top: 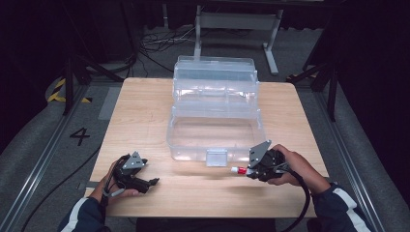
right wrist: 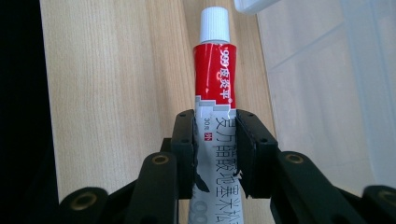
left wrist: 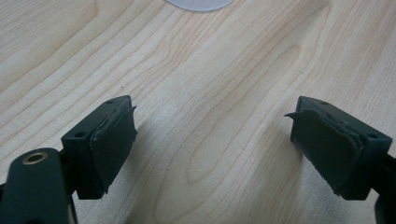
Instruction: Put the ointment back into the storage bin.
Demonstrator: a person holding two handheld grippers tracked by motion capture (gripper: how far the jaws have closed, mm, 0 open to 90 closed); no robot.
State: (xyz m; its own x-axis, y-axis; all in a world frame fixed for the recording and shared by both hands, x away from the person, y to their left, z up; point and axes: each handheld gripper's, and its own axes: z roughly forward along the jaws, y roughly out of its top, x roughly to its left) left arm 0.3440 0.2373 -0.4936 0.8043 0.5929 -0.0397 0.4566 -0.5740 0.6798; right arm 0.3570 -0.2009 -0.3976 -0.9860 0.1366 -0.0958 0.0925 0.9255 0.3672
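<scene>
My right gripper is shut on a red and white tube with a white cap; the tube's capped end sticks out to the left, just above the table in front of a clear plastic box. The box stands open mid-table with its tiered lid raised behind it. My left gripper rests at the table's front left, jaws open wide over bare wood with nothing between them.
The wooden table has bare room to the left of the box and along the front edge. A white latch hangs on the box's front wall. Beyond the table are cables and a desk frame on the floor.
</scene>
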